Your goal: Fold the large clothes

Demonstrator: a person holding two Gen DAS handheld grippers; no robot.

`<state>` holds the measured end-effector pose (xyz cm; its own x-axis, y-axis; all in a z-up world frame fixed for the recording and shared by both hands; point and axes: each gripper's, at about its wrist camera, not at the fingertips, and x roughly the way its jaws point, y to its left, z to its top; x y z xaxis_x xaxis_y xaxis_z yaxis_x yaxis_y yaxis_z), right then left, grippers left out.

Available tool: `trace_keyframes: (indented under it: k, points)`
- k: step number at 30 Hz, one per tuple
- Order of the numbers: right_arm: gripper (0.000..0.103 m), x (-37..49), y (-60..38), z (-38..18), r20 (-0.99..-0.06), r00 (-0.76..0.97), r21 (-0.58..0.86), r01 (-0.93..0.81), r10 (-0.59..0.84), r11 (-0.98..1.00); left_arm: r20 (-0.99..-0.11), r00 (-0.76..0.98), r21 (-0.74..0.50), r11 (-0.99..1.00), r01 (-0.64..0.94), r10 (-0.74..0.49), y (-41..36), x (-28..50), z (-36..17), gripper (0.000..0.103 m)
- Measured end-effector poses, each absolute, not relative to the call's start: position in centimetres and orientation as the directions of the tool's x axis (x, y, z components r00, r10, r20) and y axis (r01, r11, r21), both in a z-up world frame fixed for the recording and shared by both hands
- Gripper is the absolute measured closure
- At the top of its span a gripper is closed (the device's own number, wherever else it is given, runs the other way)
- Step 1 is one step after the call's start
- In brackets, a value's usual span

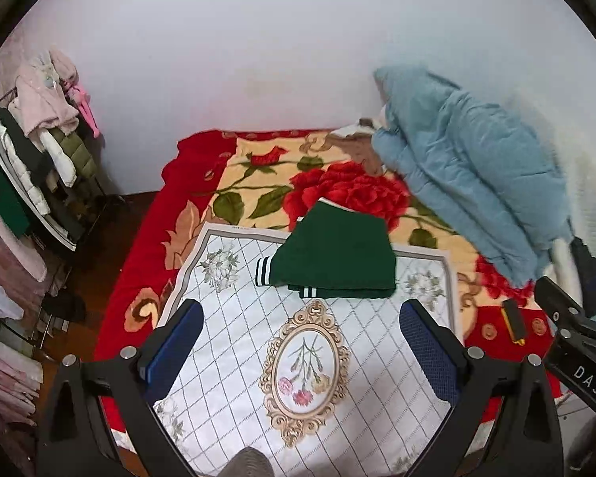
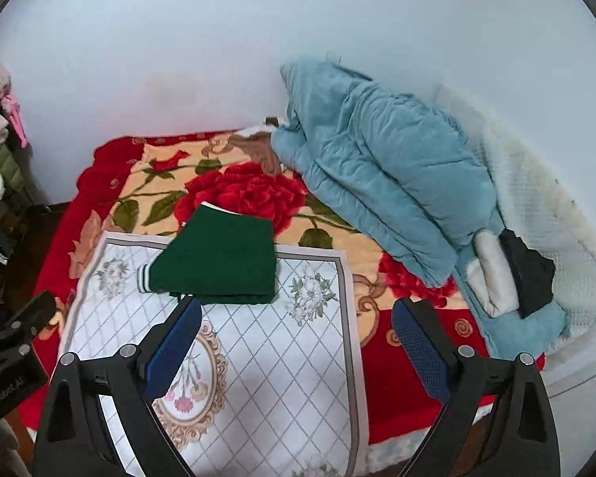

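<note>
A dark green garment (image 1: 333,254) with white-striped cuffs lies folded into a compact rectangle at the far edge of a white floral mat (image 1: 234,349) on the bed. It also shows in the right wrist view (image 2: 222,264), on the mat (image 2: 282,357). My left gripper (image 1: 302,342) is open and empty, held above the mat on the near side of the garment. My right gripper (image 2: 298,342) is open and empty, to the right of the left one, above the mat's right edge. Neither touches the garment.
A red rose blanket (image 2: 250,194) covers the bed. A blue quilt (image 2: 381,183) is piled at the back right, with white and black clothes (image 2: 512,274) beside it. A clothes rack (image 1: 39,151) stands at the left. A small black object (image 1: 514,320) lies on the blanket.
</note>
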<state>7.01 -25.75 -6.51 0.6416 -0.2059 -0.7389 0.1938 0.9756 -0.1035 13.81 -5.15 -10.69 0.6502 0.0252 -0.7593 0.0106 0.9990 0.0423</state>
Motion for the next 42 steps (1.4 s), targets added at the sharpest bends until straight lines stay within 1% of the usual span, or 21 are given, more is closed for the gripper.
trace_keyframes:
  k: [4, 8, 15, 21, 29, 37, 38, 40, 42]
  points:
    - [0.005, 2.2, -25.4, -2.7, -0.71, 0.675, -0.087, 0.199, -0.201, 0.976, -0.734, 0.678, 0.045, 0.999, 0.001, 0.032, -5.2, 10.1, -8.1, 0.002]
    - [0.005, -1.9, -24.8, 0.5, -0.669, 0.713, -0.104, 0.194, -0.213, 0.975, -0.719, 0.694, 0.041, 0.999, -0.011, 0.037, -4.7, 7.3, -6.3, 0.002]
    - [0.005, -5.7, -23.6, 3.7, -0.642, 0.732, -0.104, 0.21, -0.227, 0.972, -0.694, 0.719, 0.03, 0.999, -0.021, 0.037, -2.6, 4.5, -4.1, 0.002]
    - [0.005, -6.5, -22.2, 5.0, -0.633, 0.741, -0.098, 0.211, -0.225, 0.973, -0.669, 0.742, 0.046, 0.999, -0.007, 0.036, -1.9, 2.5, -3.2, 0.002]
    - [0.005, -6.4, -21.2, 5.4, -0.636, 0.744, -0.087, 0.197, -0.207, 0.977, -0.65, 0.759, 0.026, 0.999, -0.026, 0.037, -0.8, 1.8, -2.2, 0.002]
    - [0.005, -6.3, -21.3, 5.4, -0.63, 0.75, -0.09, 0.186, -0.201, 0.978, -0.651, 0.757, 0.022, 0.998, -0.051, 0.053, -0.6, 1.8, -2.6, 0.002]
    - [0.005, -6.2, -21.3, 5.4, -0.632, 0.75, -0.09, 0.181, -0.196, 0.979, -0.653, 0.755, 0.019, 0.998, -0.053, 0.053, -0.5, 1.8, -2.6, 0.002]
    - [0.0, -6.0, -21.4, 5.4, -0.638, 0.747, -0.087, 0.169, -0.185, 0.982, -0.654, 0.755, 0.021, 0.998, -0.057, 0.057, -0.5, 1.8, -2.6, 0.002]
    - [0.0, -6.0, -21.5, 5.3, -0.643, 0.746, -0.085, 0.157, -0.175, 0.984, -0.65, 0.758, 0.026, 0.998, -0.055, 0.059, -0.7, 1.7, -2.4, 0.002]
